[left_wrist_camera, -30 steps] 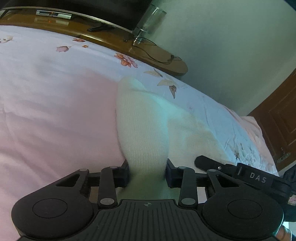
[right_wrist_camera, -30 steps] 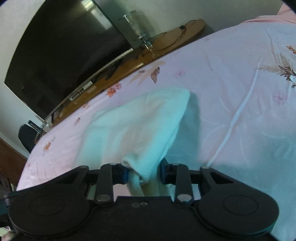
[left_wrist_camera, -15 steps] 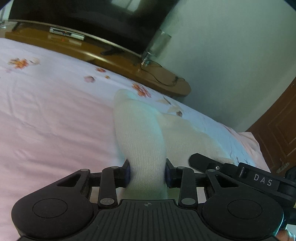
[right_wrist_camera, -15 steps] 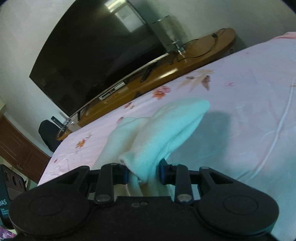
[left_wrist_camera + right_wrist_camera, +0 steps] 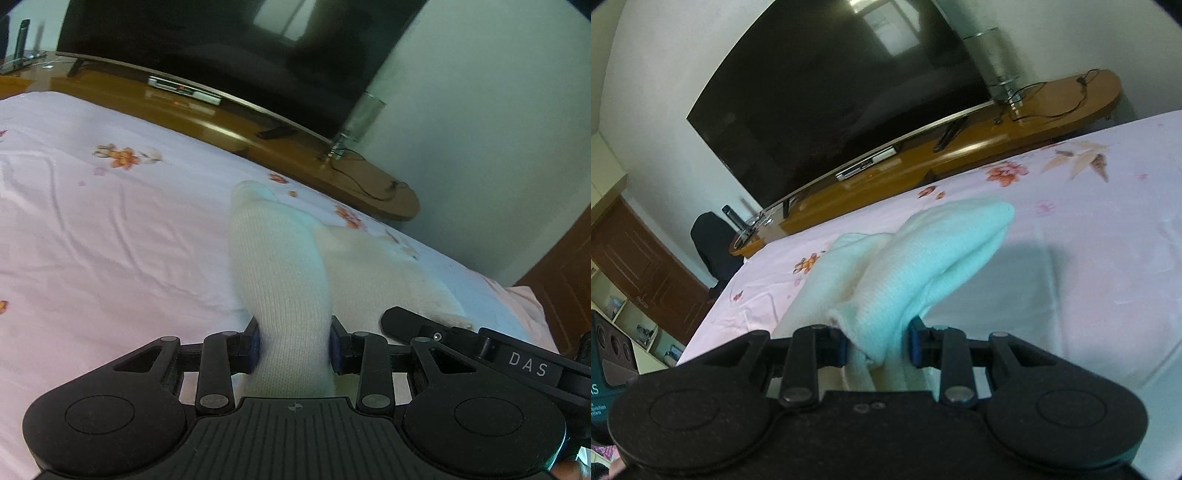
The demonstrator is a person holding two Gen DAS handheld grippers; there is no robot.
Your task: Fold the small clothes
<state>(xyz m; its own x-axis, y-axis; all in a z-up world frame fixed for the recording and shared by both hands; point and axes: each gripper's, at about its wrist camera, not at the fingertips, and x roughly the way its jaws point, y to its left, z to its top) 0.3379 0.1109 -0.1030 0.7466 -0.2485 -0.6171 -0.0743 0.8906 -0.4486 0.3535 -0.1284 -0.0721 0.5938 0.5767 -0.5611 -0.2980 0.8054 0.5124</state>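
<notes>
Knitwear fills both views: a white garment (image 5: 280,280), ribbed and soft, is clamped between the blue pads of the left gripper (image 5: 293,345). From there its raised fold runs away toward twelve o'clock, long axis straight ahead, ending in a rounded tip above the sheet (image 5: 110,236). A second layer spreads off toward two o'clock, down to the right gripper (image 5: 461,336), which juts in at four o'clock. In the right wrist view that gripper (image 5: 875,341) is likewise closed on a bunched edge of the same garment (image 5: 916,273), whose lifted fold points toward one o'clock and looks faintly bluish, casting a shadow on the pink floral sheet (image 5: 1089,258). Another layer trails toward eleven o'clock. Beyond the bed stand a wooden stand (image 5: 960,155) and a dark TV (image 5: 831,92).
</notes>
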